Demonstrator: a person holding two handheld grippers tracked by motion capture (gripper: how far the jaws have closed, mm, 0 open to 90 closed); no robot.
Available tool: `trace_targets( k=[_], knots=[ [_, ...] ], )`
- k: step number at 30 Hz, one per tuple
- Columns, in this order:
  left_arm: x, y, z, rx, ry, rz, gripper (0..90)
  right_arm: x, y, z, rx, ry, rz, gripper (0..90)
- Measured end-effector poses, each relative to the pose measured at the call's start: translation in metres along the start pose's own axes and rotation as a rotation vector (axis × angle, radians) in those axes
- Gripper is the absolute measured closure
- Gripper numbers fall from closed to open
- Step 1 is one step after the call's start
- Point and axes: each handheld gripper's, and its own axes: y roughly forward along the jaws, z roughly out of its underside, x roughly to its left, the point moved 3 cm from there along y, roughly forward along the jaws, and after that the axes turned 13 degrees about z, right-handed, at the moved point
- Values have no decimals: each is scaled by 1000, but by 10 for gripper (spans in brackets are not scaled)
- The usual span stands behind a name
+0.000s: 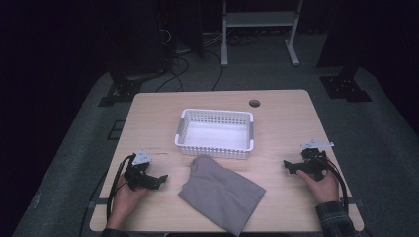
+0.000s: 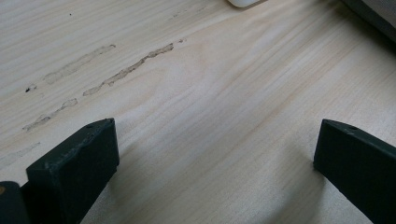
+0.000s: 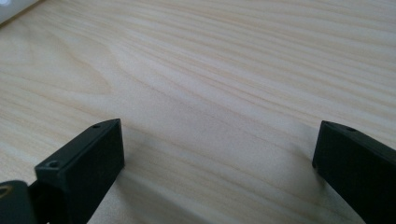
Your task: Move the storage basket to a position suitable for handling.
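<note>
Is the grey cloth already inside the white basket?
No, the grey cloth lies folded on the table in front of the white basket.

Desk [image 1: 286, 128]: light wood finish with fine, parallel grain lines; the left gripper view shows pale scuff streaks [image 2: 126, 70] running diagonally across the grain.

Basket [image 1: 214, 133]: white, with perforated lattice walls and grey corner sections.

Cloth [image 1: 222, 193]: plain grey, without pattern.

Left gripper [image 1: 160, 178] and right gripper [image 1: 287, 166]: black bodies, each topped with a light grey plate. Fingers [image 2: 74, 163]: matt black.

Sleeve [image 1: 335, 219] at the right hand: dark plaid check.

Floor [image 1: 375, 148]: grey.
</note>
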Motion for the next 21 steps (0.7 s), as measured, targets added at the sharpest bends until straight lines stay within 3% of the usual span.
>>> trace_targets(
  k=[10,17,21],
  knots=[
    [0,0,-1,-6,3,2,9,1,0,0,-2,-8,-7,14],
    [-1,-1,-4,-12,-19,16,14,1,0,0,-1,-8,-8,14],
    [-1,-7,-14,-15,-32,20,14,1,0,0,-2,-11,-9,14]
  ],
)
